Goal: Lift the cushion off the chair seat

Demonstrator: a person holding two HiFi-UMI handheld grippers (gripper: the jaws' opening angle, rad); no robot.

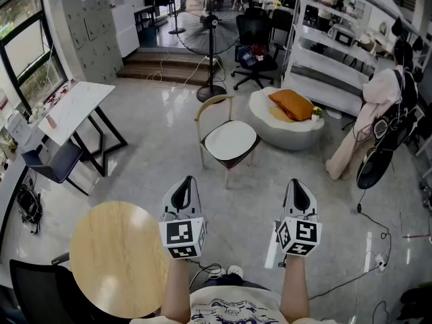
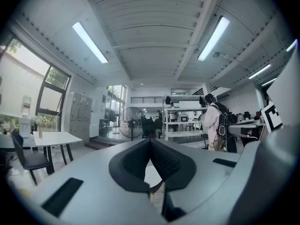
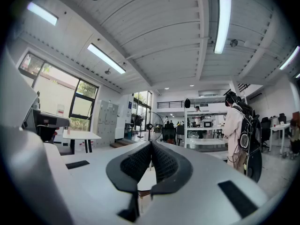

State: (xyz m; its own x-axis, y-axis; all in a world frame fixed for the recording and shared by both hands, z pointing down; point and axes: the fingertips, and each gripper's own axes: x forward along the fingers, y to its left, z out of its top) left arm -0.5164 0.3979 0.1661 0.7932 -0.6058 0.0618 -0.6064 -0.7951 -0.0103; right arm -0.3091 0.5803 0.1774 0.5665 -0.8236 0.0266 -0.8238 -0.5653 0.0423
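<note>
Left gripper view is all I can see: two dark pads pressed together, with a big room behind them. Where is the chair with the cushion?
Observer: The head view shows the wooden chair with a white seat cushion standing on the floor ahead, untouched.
Operator: And the other gripper?
Observer: The right gripper is shut too, empty, and level beside the left gripper.
Operator: Anything behind the chair?
Observer: An orange cushion lies on a round white pouf.

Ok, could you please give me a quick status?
Left tongs and right tongs shut, empty. Cushion on chair seat, untouched. Nothing in the way.
</note>
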